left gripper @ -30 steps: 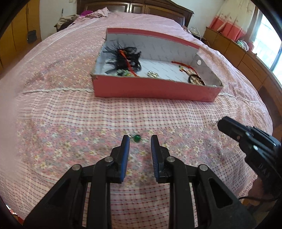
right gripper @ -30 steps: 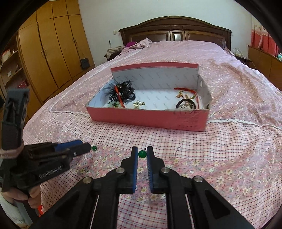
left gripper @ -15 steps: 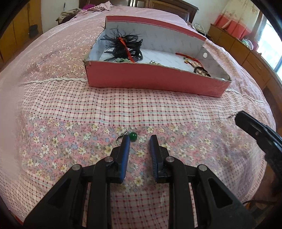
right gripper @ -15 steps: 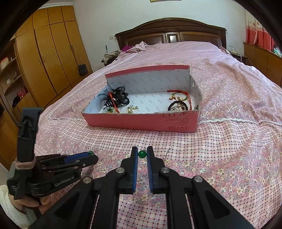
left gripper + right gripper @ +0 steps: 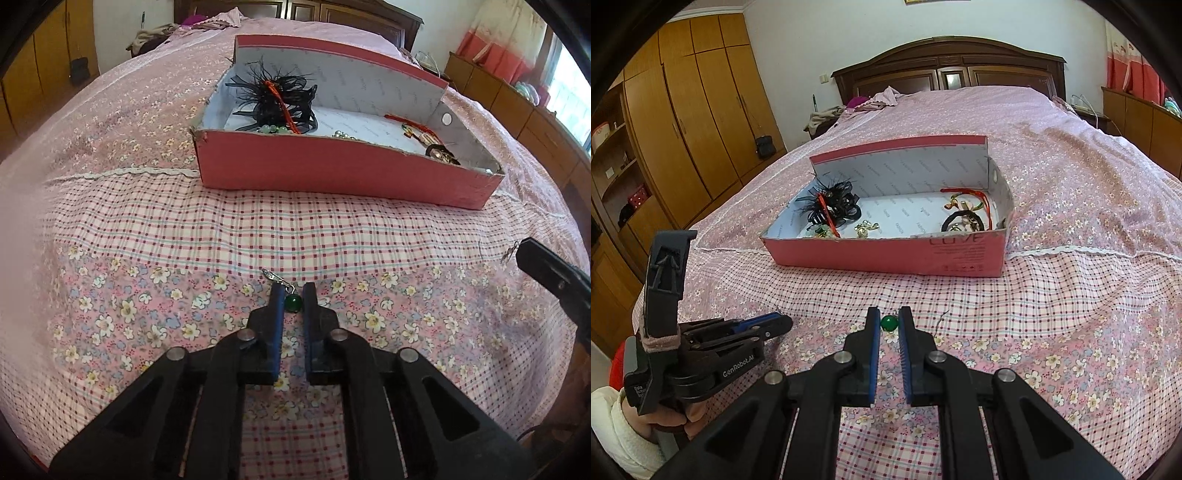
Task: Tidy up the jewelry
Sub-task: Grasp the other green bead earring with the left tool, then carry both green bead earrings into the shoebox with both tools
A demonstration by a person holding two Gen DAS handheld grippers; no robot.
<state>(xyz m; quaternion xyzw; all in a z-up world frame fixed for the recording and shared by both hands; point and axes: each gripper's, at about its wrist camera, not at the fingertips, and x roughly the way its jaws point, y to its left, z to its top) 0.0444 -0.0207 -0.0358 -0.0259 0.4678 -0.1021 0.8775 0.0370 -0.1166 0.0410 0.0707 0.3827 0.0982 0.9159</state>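
Note:
A pink box lies on the bed with a black feather hairpiece, beads and red-corded pieces inside. My left gripper is closed around a green bead earring with a silver hook, low over the bedspread. My right gripper is shut on a second green bead earring, held above the bedspread in front of the box. The left gripper also shows in the right wrist view, and the right gripper's tip shows in the left wrist view.
The bed has a pink floral and checked cover. Wooden wardrobes stand to the left, a dark headboard at the back, and low cabinets to the right. Clothes lie by the headboard.
My left gripper has moved forward and narrowed its jaws onto the green earring that lay on the bedspread. My right gripper has lifted, still holding its earring.

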